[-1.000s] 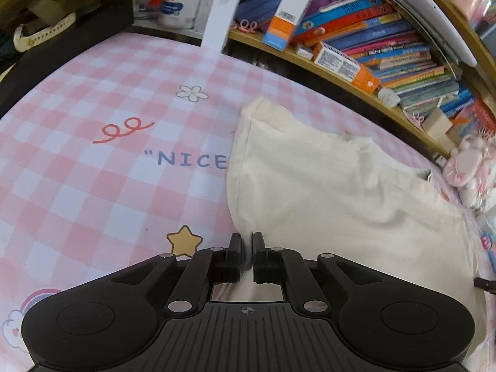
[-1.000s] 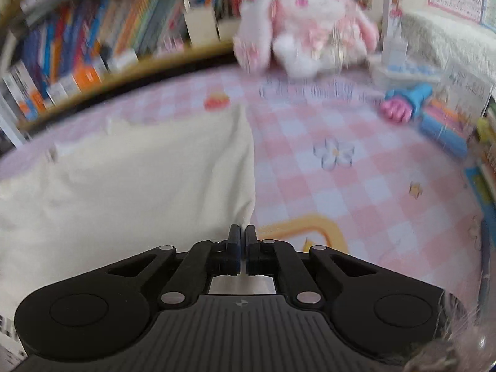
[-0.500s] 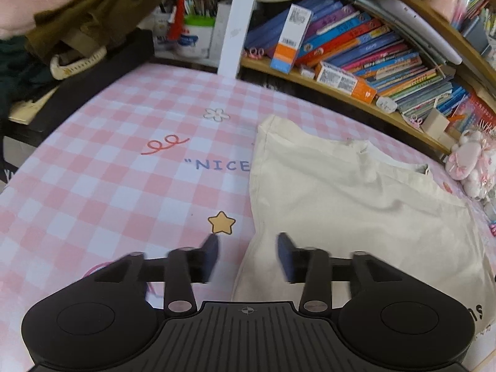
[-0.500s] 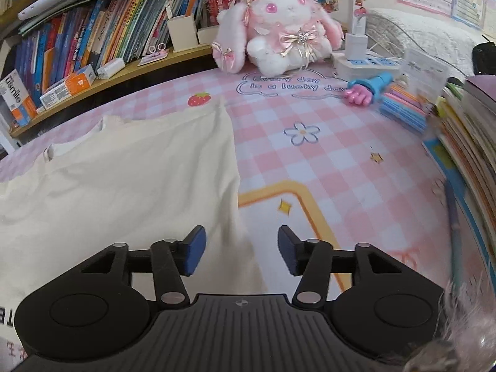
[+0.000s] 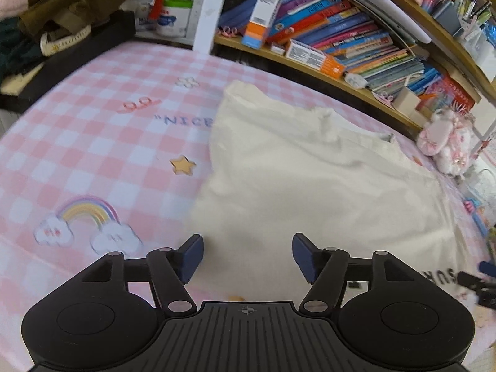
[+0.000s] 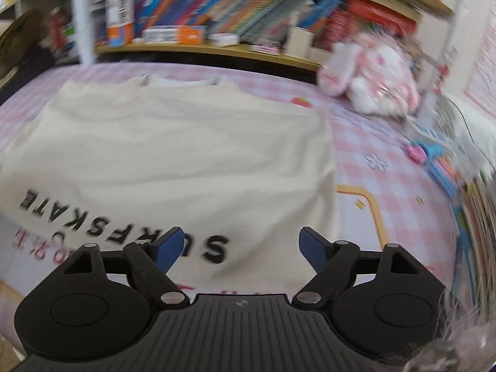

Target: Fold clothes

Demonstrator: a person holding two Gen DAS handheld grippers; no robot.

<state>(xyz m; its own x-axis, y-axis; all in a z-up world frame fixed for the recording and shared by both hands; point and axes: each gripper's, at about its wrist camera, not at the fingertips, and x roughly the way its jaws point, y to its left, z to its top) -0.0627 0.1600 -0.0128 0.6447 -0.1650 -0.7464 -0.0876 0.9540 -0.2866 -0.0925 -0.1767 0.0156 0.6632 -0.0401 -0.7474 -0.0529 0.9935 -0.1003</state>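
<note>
Shirt point(image 6: 173, 155) edges lie flat; pink cloth point(image 5: 77, 130) beside bare.

One cream T-shirt point(image 5: 310, 192) is seen spread on one pink checked cloth point(image 5: 77, 142), and it serves as the landmark here. Two grippers are counted at its near edge: the left gripper point(image 5: 248, 255) and the right gripper point(image 6: 240, 248), each shown with two blue-padded fingers set wide apart. One plush rabbit point(image 6: 375, 77) is seen beyond the shirt's far right corner. Two orange-and-white boxes are counted on the shelf behind the shirt: one upright box point(image 5: 262, 17) and one lying box point(image 5: 314, 57). The books behind it are too many and too blurred to be counted. One star print point(image 5: 183, 165) and one rainbow print point(image 5: 85, 214) are seen left of the shirt.
</note>
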